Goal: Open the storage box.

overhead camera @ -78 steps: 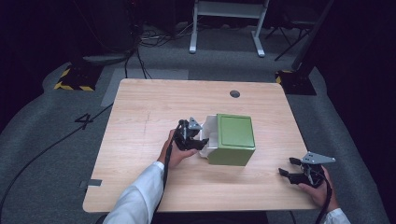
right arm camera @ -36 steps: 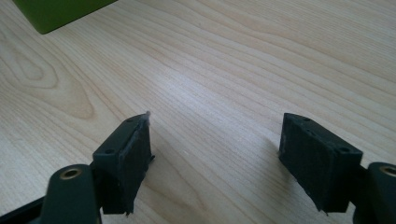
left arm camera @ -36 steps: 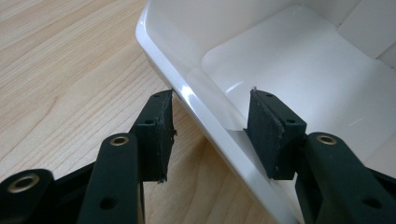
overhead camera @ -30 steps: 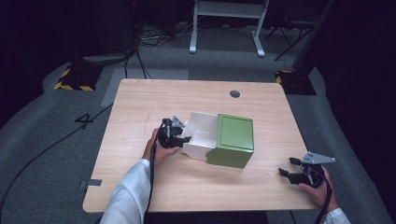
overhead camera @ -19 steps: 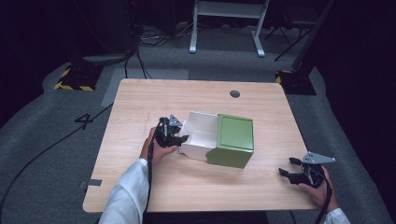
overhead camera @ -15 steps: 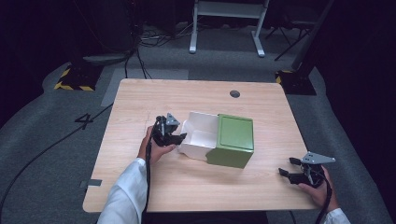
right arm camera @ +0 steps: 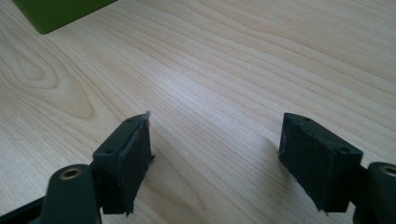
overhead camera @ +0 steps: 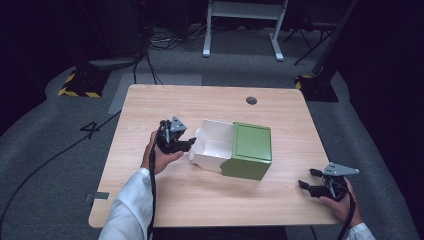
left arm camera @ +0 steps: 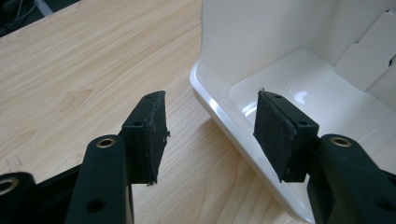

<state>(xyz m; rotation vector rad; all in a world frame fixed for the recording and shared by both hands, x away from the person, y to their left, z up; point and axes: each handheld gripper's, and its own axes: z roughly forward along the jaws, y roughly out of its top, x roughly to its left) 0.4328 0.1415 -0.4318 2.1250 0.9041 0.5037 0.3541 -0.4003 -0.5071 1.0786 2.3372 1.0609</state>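
Observation:
A green box sleeve lies mid-table, and a white inner tray sticks out of its left side, open at the top. My left gripper sits at the tray's left end. In the left gripper view its jaws have just been opening. They straddle the tray's end wall without either pad pressing on it. My right gripper rests open near the table's front right corner. In the right gripper view nothing lies between its fingers, and a corner of the green box shows at the top left.
The wooden table has a round cable hole near its far edge. On the floor beyond it are a white stand's legs, a yellow-and-black striped base at the far left and loose cables.
The white tray has slid out to the left of the green sleeve with my left gripper. Since then the left gripper has lifted slightly and let go of the tray's wall. The right gripper kept still.

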